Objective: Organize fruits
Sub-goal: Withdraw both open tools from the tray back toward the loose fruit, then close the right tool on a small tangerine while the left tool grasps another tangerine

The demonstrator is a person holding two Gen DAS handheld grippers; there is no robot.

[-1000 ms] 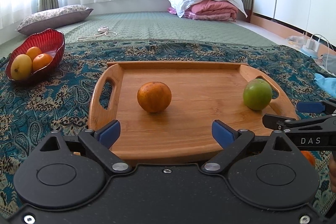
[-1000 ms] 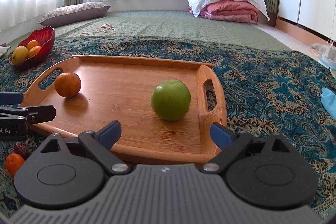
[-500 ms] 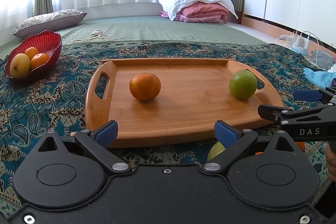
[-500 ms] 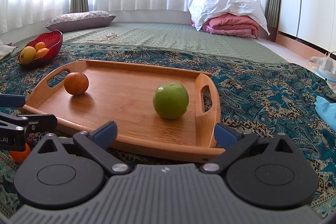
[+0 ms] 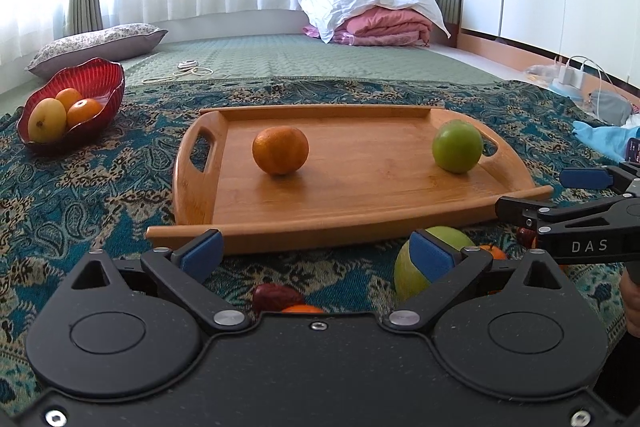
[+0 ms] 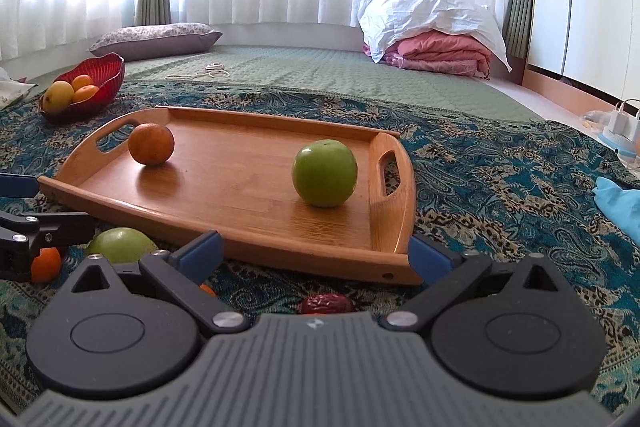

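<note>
A wooden tray (image 5: 360, 203) (image 6: 240, 203) lies on the patterned cloth and holds an orange (image 5: 280, 150) (image 6: 151, 143) at its left and a green apple (image 5: 457, 146) (image 6: 324, 173) at its right. In front of the tray lie a second green apple (image 5: 408, 275) (image 6: 120, 245), a dark red date (image 5: 276, 298) (image 6: 326, 303) and small oranges (image 6: 45, 264). My left gripper (image 5: 316, 251) is open and empty, just short of the tray's near edge. My right gripper (image 6: 314, 255) is open and empty at the tray's near right corner.
A red bowl (image 5: 100, 87) (image 6: 108, 69) with an orange and other fruit stands at the far left. A pillow (image 5: 96, 41) and folded bedding (image 5: 376, 15) lie further back. Chargers and cables (image 5: 572, 75) and a blue cloth (image 6: 620, 199) are at the right.
Both grippers have drawn back and up from the tray. The loose green apple, date and small oranges in front of the tray have come into view.
</note>
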